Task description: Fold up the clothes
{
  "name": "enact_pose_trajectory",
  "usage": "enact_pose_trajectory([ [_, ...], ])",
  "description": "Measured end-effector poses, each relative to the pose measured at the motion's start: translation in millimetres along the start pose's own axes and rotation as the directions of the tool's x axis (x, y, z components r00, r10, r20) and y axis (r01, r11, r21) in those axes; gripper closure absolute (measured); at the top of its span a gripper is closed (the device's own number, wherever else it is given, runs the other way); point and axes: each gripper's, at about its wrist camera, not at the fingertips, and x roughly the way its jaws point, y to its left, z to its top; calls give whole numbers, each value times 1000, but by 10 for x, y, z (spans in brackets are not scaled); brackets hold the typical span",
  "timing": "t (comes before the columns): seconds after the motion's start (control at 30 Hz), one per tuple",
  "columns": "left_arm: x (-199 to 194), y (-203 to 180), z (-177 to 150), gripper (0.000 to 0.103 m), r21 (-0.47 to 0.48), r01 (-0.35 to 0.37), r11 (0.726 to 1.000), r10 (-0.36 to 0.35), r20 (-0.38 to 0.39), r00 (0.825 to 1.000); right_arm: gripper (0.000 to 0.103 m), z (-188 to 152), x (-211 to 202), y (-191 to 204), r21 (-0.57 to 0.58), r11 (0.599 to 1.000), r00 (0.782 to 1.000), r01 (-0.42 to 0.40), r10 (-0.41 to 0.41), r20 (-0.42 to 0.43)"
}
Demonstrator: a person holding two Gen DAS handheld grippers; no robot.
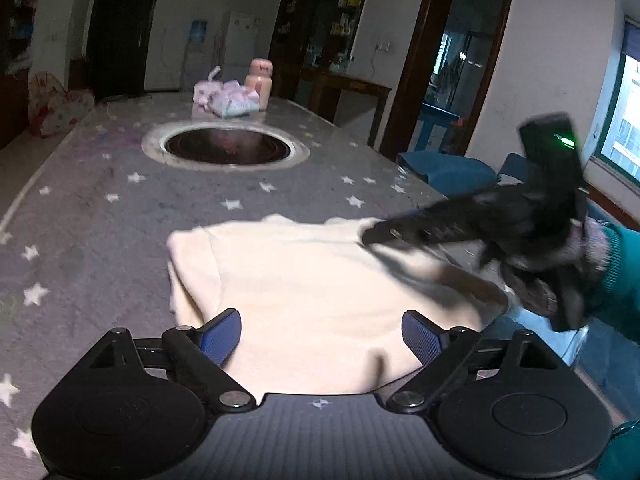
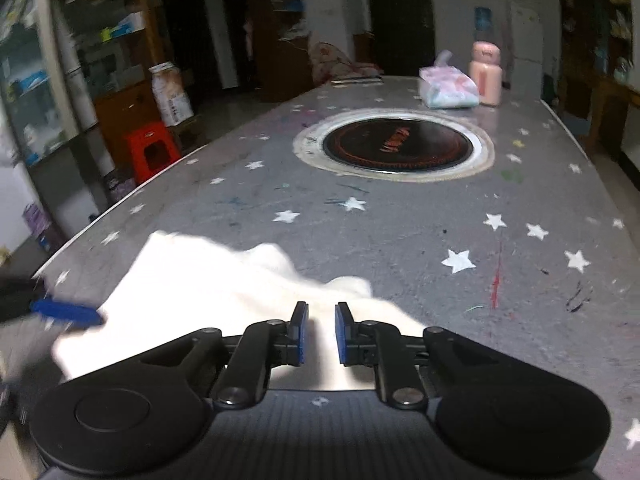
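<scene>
Left wrist view: left tongs (image 1: 322, 336) released, blue pads (image 1: 420, 338) spread wide over the near edge of a cream garment (image 1: 304, 284), nothing pinched between them. Garment folded flat on the star-print table (image 1: 100, 216), directly ahead of and beneath the pads. Right tongs (image 1: 372, 236), blurred, reaching in from the right onto the garment's far right corner, carried by a hand (image 1: 560, 280) in a teal sleeve (image 1: 618, 276). Farther ahead, a round burner (image 1: 226, 146) sunk in the table; beyond it a tissue pack (image 1: 226, 98) and a pink bottle (image 1: 259, 82).

Right wrist view: right tongs (image 2: 320, 334) slightly parted, narrow gap between the 2 pads (image 2: 343, 334), cloth lying under the gap, grip not confirmed. Garment (image 2: 208, 292) spreading ahead and left of the pads. 1 blue pad of the left tongs (image 2: 66, 314) at the cloth's left edge. Burner (image 2: 394, 146) ahead, right of centre.
</scene>
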Motion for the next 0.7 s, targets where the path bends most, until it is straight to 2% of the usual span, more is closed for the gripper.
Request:
enact_pose_trajectory([
  [0.2, -47, 92, -18, 20, -20, -106, 994, 107, 22, 994, 84, -263, -333, 322, -132, 990, 999, -52, 50, -21],
  [0.37, 63, 157, -62, 28, -19, -187, 982, 186, -12, 982, 83, -473, -464, 596, -208, 974, 995, -96, 94, -18],
  [0.53, 140, 200, -155, 28, -16, -216, 976, 214, -61, 975, 82, -613, -483, 669, -219, 972, 996, -85, 84, -18],
  [0.7, 129, 225, -192, 28, -20, -219, 976, 217, -64, 974, 82, -673, -655, 581, -178, 982, 998, -60, 62, 9],
])
